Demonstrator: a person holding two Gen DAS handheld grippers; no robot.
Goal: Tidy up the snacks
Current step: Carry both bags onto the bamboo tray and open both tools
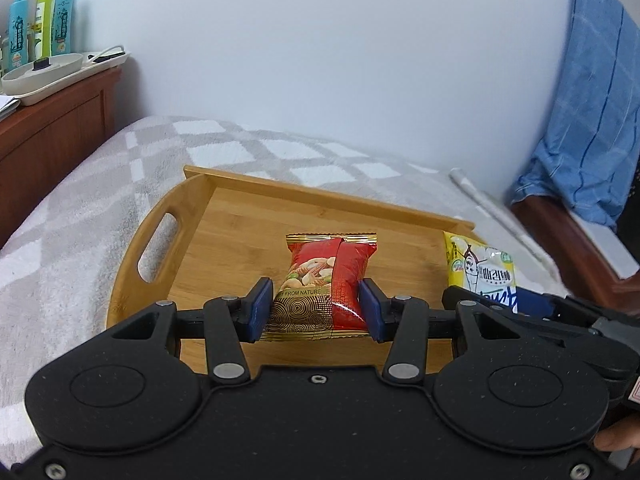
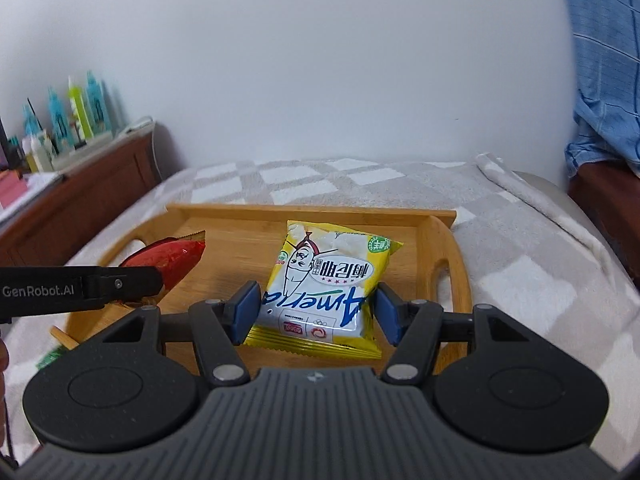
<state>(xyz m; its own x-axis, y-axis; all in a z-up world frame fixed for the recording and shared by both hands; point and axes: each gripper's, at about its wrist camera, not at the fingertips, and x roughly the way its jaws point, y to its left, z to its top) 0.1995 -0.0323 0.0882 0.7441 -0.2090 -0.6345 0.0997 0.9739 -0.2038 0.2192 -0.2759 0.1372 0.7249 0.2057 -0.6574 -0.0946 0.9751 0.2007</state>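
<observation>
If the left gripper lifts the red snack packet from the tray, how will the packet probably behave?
The red snack packet looks puffed, so it is probably light and would dent under a squeeze. Its glossy foil may be slippery against the left gripper, whose pads sit at its sides. It lies flat on the wooden tray, so rolling seems unlikely.

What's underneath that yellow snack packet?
The yellow snack packet sits over the wooden tray, which lies on a checked blanket. The patch of tray directly beneath the packet is covered, so anything there cannot be seen.

Smooth wooden tray (image 2: 440,236); glossy foil snack packets, red (image 1: 332,280) and yellow (image 2: 328,280); fluffy cloth blanket (image 1: 72,240); matt black plastic tools.
</observation>
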